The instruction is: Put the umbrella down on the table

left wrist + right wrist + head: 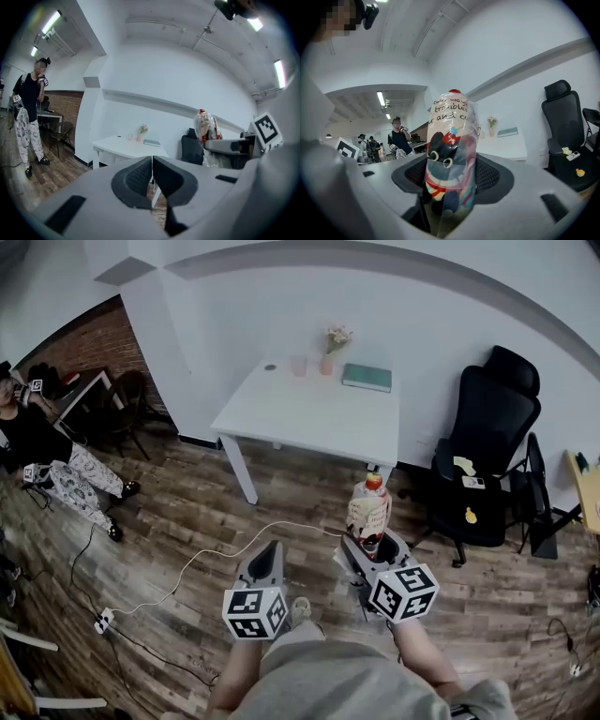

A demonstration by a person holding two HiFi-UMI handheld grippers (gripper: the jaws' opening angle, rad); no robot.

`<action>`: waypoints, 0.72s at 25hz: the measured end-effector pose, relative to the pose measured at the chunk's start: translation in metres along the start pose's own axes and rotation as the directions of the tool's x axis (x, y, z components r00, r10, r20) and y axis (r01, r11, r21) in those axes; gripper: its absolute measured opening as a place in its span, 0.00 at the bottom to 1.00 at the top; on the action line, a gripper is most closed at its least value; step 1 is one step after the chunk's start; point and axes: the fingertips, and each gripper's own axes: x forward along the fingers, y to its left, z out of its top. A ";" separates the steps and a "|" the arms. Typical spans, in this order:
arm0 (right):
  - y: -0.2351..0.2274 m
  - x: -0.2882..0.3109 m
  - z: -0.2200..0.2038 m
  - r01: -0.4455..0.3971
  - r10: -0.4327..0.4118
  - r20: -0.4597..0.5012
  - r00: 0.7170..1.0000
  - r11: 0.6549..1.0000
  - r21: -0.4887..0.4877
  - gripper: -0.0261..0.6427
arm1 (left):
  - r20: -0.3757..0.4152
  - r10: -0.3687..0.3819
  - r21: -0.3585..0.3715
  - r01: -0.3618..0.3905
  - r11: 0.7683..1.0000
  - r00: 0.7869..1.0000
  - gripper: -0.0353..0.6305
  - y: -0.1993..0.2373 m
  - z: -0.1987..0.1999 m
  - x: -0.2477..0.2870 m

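Folded umbrella (pixel 451 154) upright, clamped between right hand-held gripper (pixel 452 187) jaws

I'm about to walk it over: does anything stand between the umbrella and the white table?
Nothing visible does: only wood floor, with a thin cable lying on it, separates the umbrella in the right tool from the table. The cup, vase and book stand along its far edge.

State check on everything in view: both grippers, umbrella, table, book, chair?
left gripper: shut, nothing between the jaws.
right gripper: shut on the umbrella.
umbrella: folded, plastic-wrapped, held upright, not yet on the table.
table: some way ahead across the floor, no umbrella on it.
book: closed, lying flat on the table.
office chair: nobody in it, small items on the seat.
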 end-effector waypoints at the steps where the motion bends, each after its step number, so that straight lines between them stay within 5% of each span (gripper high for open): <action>1: -0.002 0.010 0.005 0.000 0.000 0.001 1.000 1.000 -0.001 0.44 | 0.000 -0.001 0.001 0.001 1.000 1.000 0.07 0.005 0.005 0.009; 18: -0.030 0.164 0.050 0.019 -0.019 0.011 1.000 1.000 -0.006 0.44 | -0.007 -0.025 0.005 0.025 1.000 1.000 0.06 0.096 0.062 0.133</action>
